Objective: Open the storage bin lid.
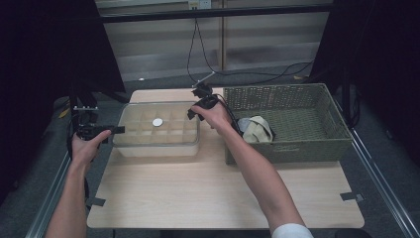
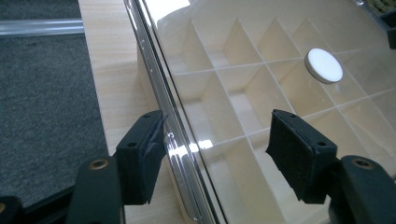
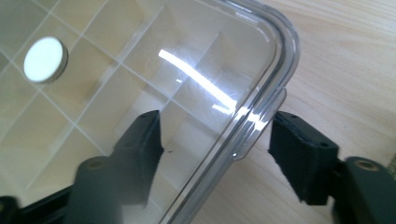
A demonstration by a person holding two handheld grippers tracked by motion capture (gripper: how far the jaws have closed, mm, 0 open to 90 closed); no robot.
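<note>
High view: the clear rectangular plastic lid (image 1: 157, 115) lies on the cream divided organiser box (image 1: 158, 145) on the wooden table (image 1: 218, 193), long axis running left to right. The left gripper (image 1: 118, 130) and right gripper (image 1: 193, 113) flank its ends.

Left gripper view: jaws apart, straddling the lid's rim; one pad (image 2: 152, 140) looks to touch it.

Right gripper view: jaws apart around a corner. An uneven bite could tilt or slip the glossy lid.
</note>
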